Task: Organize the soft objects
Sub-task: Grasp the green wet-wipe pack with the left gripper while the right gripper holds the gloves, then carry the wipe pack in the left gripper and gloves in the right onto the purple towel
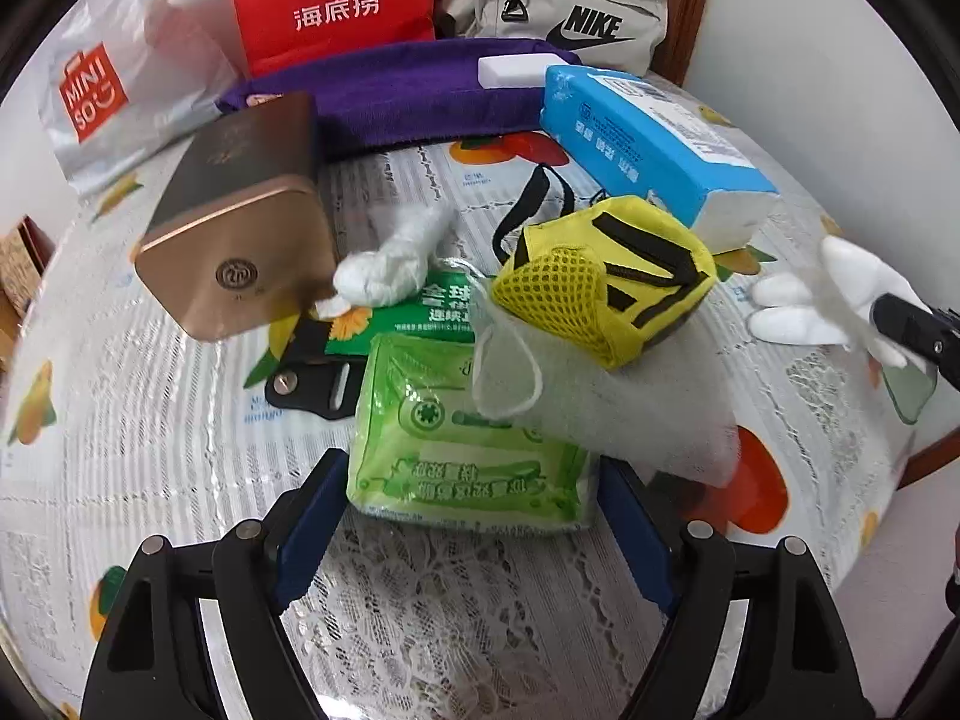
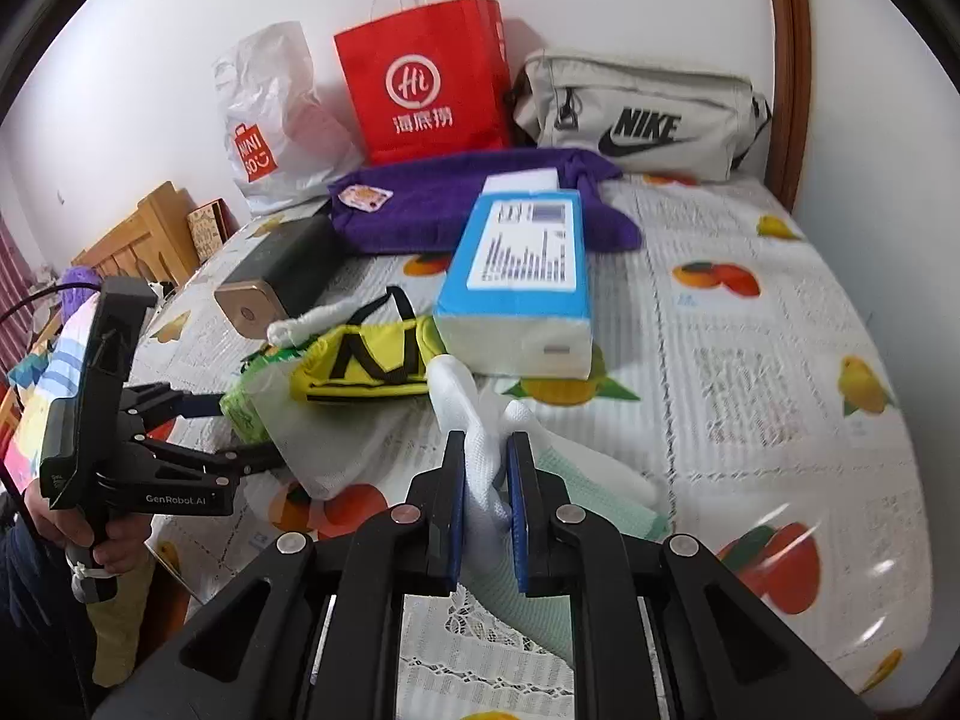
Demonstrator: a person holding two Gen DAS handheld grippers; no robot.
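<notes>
Between the wide-spread jaws of our left hand-held gripper (image 1: 462, 516) lies the green wipes pack (image 1: 462, 450) on the bed, so we should straddle it squarely before closing, while our right hand-held gripper (image 2: 486, 498) pinches the white glove (image 2: 480, 456).

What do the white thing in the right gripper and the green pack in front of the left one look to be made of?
White glove: soft knit fabric, matte, likely; it bunches between the right gripper's shut pads. Green pack: thin glossy plastic film, wrinkled with glare, probably a soft wipes or tissue pack; it sits between the left gripper's open fingers.
</notes>
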